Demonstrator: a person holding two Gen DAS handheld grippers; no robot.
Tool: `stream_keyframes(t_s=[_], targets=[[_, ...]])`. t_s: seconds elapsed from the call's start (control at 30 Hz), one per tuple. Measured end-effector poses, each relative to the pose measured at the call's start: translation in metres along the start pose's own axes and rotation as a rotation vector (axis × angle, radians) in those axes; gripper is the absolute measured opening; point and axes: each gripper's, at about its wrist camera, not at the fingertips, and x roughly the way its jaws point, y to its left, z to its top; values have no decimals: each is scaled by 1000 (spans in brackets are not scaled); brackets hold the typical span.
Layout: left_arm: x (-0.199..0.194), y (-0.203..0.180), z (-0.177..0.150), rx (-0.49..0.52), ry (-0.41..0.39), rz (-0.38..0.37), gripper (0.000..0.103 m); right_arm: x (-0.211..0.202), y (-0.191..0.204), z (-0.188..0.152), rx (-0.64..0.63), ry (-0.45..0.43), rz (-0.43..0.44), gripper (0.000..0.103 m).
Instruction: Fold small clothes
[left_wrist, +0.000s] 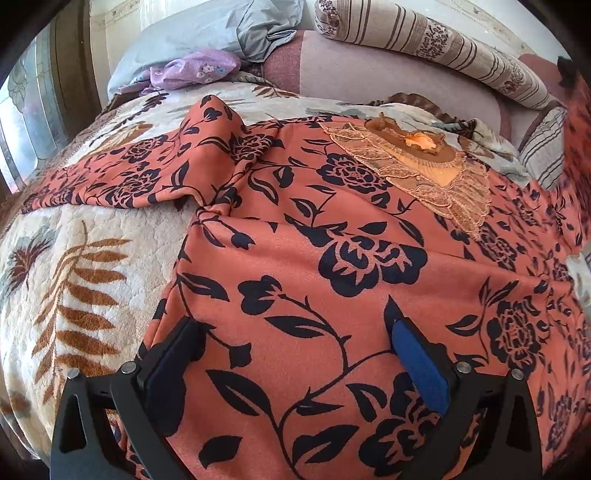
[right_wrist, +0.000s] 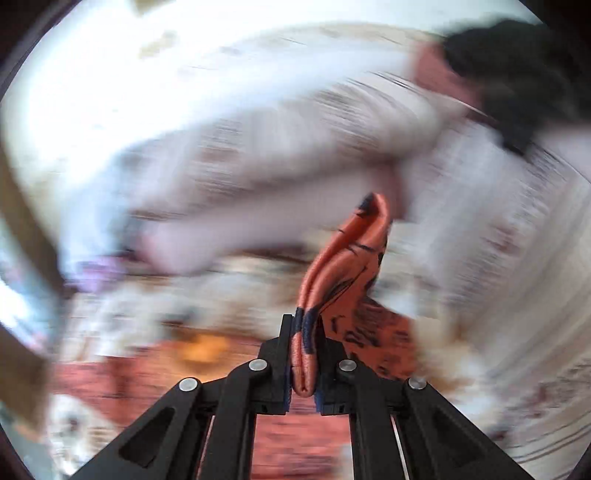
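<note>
An orange garment with a black flower print (left_wrist: 303, 229) lies spread over the bed, its lace collar (left_wrist: 417, 162) at the far right and one sleeve (left_wrist: 155, 166) stretched out to the left. My left gripper (left_wrist: 291, 328) hovers low over the garment's near hem with its jaws wide apart, open, and the cloth lies flat under them. In the right wrist view, which is heavily blurred, my right gripper (right_wrist: 303, 332) is shut on a bunched fold of the orange garment (right_wrist: 347, 258), which rises between the fingers and trails off behind.
A cream blanket with brown leaves (left_wrist: 74, 280) covers the bed. Grey and purple cloths (left_wrist: 192, 48) are piled at the far left. A striped bolster (left_wrist: 436, 48) lies along the pink headboard (left_wrist: 369, 77). A window (left_wrist: 22, 110) is at the left.
</note>
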Motion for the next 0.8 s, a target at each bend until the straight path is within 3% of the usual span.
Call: stream_keyframes(t_s=[0.1,0.23,0.27,0.3,0.33,0.43,0.5,0.6,0.7,0.8], targets=[[-10,14,4,-62,-19,-55,103,-4,92,-10,-58,-4,159,8],[-27,43,9,-210,-100,-80,103,45,167,-67,-39,80,342,12],[-26,48,10,-227,-96,-78,103,67,176,-84,-26,109,362,23],[-24,51,11,-231,-80,-75,103,95,182,-103,-29,161,352,65],[-20,52,12,-227,-55,-73,103,127,185,-125,-50,230,308,86],[-5,54,9,-232,35,-119,103,190,162,-194,-32,402,182,87],[-9,52,8,-220,8,-116,103,193,129,-224,29,413,157,84],[-11,54,10,-275,-5,-146,103,163,90,-234,49,316,122,84],[-19,62,14,-353,-77,-166,103,125,50,-221,33,166,41,84],[-30,61,16,-344,-157,-135,103,109,6,-205,73,72,-2,84]])
